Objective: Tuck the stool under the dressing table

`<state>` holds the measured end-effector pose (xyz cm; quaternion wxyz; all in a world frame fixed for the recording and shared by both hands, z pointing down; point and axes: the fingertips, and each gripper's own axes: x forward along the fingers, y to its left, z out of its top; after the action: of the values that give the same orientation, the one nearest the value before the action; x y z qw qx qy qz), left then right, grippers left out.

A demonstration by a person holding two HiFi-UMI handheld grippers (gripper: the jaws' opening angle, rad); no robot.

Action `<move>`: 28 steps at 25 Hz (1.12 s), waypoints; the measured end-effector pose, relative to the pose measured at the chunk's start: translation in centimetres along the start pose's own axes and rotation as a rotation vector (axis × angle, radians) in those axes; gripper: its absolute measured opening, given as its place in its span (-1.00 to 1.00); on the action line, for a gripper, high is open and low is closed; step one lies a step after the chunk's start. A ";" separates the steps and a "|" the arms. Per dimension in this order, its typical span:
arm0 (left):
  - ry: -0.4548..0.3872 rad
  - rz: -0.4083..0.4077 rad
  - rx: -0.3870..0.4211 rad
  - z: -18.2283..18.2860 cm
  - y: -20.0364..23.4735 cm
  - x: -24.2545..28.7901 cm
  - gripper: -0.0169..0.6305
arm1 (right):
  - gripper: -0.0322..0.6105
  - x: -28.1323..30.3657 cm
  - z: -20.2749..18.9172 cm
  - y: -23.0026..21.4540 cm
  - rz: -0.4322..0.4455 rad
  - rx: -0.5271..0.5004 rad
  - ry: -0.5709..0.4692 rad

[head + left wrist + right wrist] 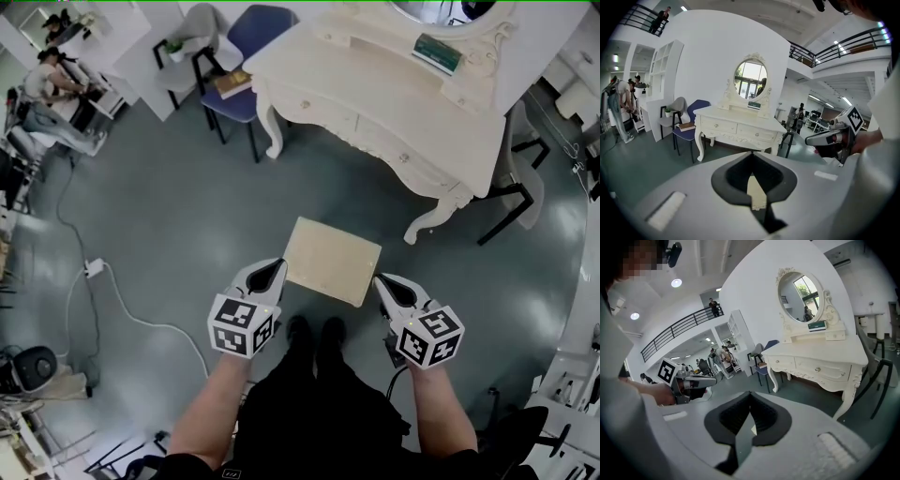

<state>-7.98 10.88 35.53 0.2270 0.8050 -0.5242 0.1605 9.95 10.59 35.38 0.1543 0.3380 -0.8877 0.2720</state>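
The stool point(331, 260) has a square cream top and stands on the grey floor just in front of my feet, short of the white dressing table point(375, 94). My left gripper point(275, 269) is shut, its tip at the stool's left edge. My right gripper point(382, 280) is shut too, its tip by the stool's right corner. Whether either tip touches the stool I cannot tell. In the left gripper view the closed jaws point(751, 152) point toward the dressing table point(740, 124), with a sliver of cream stool top point(757, 193) below them. The right gripper view point(750, 392) faces the table point(820, 357) as well.
A blue chair point(248, 37) with a book point(232, 82) on its seat stands left of the dressing table. A black-legged chair point(516, 192) stands at the table's right end. A white cable point(122, 300) runs across the floor on the left. People work at desks far left point(52, 80).
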 end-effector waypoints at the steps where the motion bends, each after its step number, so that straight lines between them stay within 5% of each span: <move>1: 0.008 -0.005 -0.005 -0.3 0.4 0.5 -0.89 | -0.89 0.4 -0.3 -0.3 -0.007 0.003 0.012; 15: 0.141 -0.062 -0.088 -10.7 5.8 7.9 -0.89 | -0.87 8.4 -8.6 -3.6 -0.086 0.034 0.201; 28: 0.284 -0.073 -0.106 -21.8 7.9 14.9 -0.89 | -0.87 13.8 -18.0 -8.5 -0.132 0.122 0.270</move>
<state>-9.71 8.34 62.91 0.3465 0.7798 -0.4648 0.2363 7.46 8.71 59.38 0.2691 0.3648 -0.8164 0.3578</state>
